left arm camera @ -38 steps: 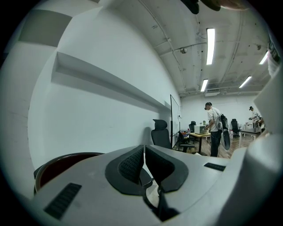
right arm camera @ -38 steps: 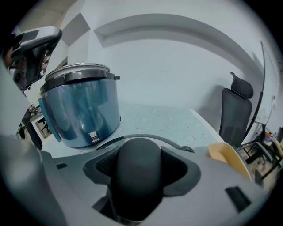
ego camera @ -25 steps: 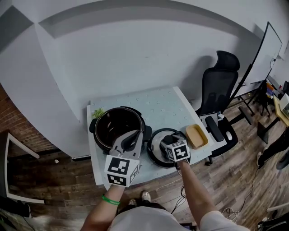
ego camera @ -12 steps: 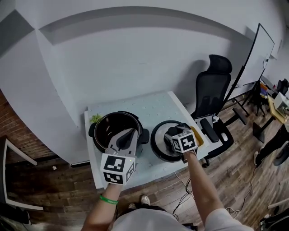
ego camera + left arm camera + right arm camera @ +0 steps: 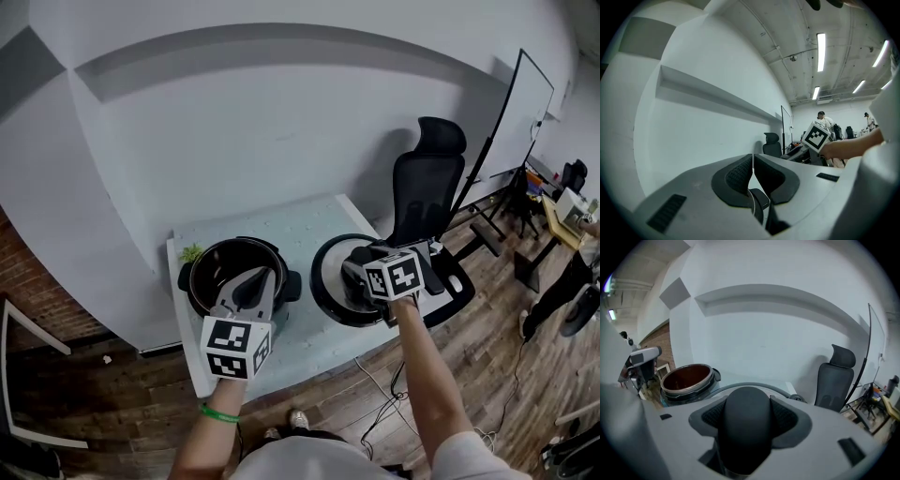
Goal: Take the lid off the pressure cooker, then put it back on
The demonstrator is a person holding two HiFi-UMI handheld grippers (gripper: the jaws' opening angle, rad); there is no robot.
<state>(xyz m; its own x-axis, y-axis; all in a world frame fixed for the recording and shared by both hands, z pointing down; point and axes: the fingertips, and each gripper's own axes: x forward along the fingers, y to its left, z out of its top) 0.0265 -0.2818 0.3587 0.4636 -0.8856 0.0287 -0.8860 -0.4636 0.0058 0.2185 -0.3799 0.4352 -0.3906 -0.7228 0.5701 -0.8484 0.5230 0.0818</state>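
The open pressure cooker (image 5: 217, 267) stands on the pale table (image 5: 281, 220), its dark inner pot (image 5: 686, 377) showing. My left gripper (image 5: 255, 281) is at the cooker's near rim (image 5: 757, 208), jaws closed on it. The round black lid (image 5: 330, 281) hangs tilted to the right of the cooker, off the table top. My right gripper (image 5: 361, 270) is shut on the lid's black handle (image 5: 746, 427). In the right gripper view the lid's rim (image 5: 740, 386) curves just beyond the handle. The left gripper view shows the right gripper's marker cube (image 5: 817, 136).
A black office chair (image 5: 427, 187) stands right of the table, close behind the lifted lid. A small green thing (image 5: 190, 252) lies at the table's left edge beside the cooker. Wooden floor surrounds the table; a whiteboard (image 5: 520, 103) stands far right.
My right gripper has raised the lid off the table and carried it up and to the right. The left gripper has stayed on the cooker's rim.
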